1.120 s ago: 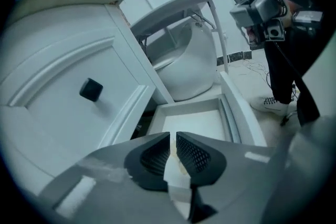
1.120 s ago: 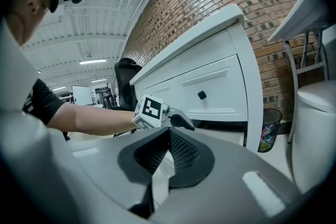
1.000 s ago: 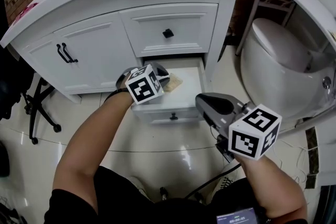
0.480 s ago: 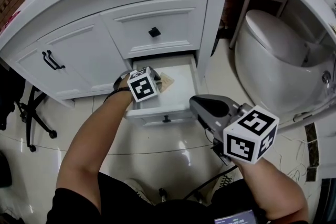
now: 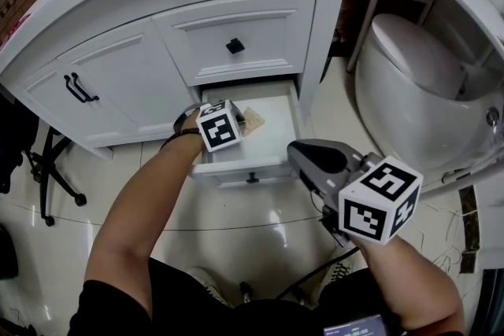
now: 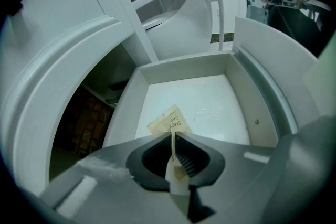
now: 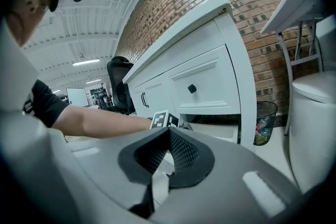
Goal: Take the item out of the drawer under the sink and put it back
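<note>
The bottom drawer (image 5: 246, 166) of the white vanity stands pulled open. A small tan paper packet (image 5: 253, 120) with print on it hangs over the drawer's white floor (image 6: 210, 105). My left gripper (image 5: 239, 122) reaches into the drawer from the left and is shut on the packet (image 6: 169, 122), which stands on edge between the jaws (image 6: 173, 136). Whether the packet's far end touches the floor I cannot tell. My right gripper (image 5: 303, 155) hovers over the tiles just right of the drawer front, shut with nothing in it (image 7: 167, 132).
Above the open drawer is a shut drawer with a black knob (image 5: 235, 46); cabinet doors with black handles (image 5: 79, 88) lie to the left. A white toilet (image 5: 413, 83) stands close on the right. A bin (image 7: 265, 119) sits by the brick wall, a chair base (image 5: 51, 169) at far left.
The head camera has shifted a little. My left gripper stays over the open drawer with the packet in it, and the right gripper holds its place.
</note>
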### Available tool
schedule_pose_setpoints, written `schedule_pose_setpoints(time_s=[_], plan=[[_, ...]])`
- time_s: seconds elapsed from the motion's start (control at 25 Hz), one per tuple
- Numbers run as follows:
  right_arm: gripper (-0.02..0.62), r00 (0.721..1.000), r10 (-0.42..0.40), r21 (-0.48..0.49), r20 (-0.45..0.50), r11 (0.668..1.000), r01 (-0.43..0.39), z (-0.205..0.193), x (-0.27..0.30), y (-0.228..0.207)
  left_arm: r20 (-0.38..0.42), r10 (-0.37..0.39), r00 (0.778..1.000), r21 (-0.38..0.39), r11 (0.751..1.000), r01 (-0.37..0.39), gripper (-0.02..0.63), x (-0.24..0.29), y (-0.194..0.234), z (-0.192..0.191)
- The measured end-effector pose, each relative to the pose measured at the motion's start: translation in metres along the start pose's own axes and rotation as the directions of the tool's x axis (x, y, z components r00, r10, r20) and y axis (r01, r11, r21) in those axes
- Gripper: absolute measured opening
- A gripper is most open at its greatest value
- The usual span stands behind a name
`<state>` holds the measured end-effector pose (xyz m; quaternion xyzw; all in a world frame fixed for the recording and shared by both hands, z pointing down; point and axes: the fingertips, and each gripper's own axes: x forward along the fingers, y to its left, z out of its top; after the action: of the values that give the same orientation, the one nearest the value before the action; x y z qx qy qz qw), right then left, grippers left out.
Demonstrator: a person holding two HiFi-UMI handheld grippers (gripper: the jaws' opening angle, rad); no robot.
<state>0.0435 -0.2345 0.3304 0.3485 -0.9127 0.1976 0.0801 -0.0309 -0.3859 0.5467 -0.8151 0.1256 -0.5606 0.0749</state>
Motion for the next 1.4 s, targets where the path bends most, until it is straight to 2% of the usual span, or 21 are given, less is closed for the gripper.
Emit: schedule_pose_setpoints(time_s=[0.52, 0.68, 0.8, 0.96, 1.12, 1.28, 1.4], plan=[[0.003, 0.999, -0.009, -0.011, 0.037, 1.0, 0.01, 0.01, -0.011, 0.006, 0.053, 0.08, 0.995, -0.025, 0.997, -0.078, 0.014, -0.049, 0.01, 0.019], [0.003, 0.998, -0.002, -0.025, 0.058, 1.0, 0.003, 0.015, -0.013, 0.013, 0.105, 0.12, 0.987, -0.051, 0.992, -0.115, 0.012, -0.08, 0.009, 0.032], [0.003, 0.998, 0.006, -0.032, 0.065, 0.999, -0.004, 0.017, -0.015, 0.02, 0.181, 0.164, 0.97, -0.093, 0.985, -0.149, 0.013, -0.113, 0.006, 0.046], [0.003, 0.997, 0.013, -0.039, 0.08, 0.999, -0.01, 0.02, -0.022, 0.029, 0.292, 0.23, 0.929, -0.17, 0.968, -0.186, 0.013, -0.161, -0.007, 0.056], [0.003, 0.996, 0.019, -0.056, 0.086, 0.998, -0.014, 0.021, -0.027, 0.035, 0.398, 0.286, 0.871, -0.236, 0.95, -0.204, 0.012, -0.21, -0.028, 0.063], [0.003, 0.997, 0.028, -0.07, 0.076, 0.997, -0.023, 0.018, -0.027, 0.041, 0.466, 0.333, 0.82, -0.298, 0.932, -0.209, 0.012, -0.252, -0.05, 0.064], [0.003, 0.996, 0.035, -0.072, 0.076, 0.997, -0.029, 0.018, -0.028, 0.045, 0.516, 0.378, 0.768, -0.348, 0.912, -0.215, 0.012, -0.284, -0.065, 0.062]])
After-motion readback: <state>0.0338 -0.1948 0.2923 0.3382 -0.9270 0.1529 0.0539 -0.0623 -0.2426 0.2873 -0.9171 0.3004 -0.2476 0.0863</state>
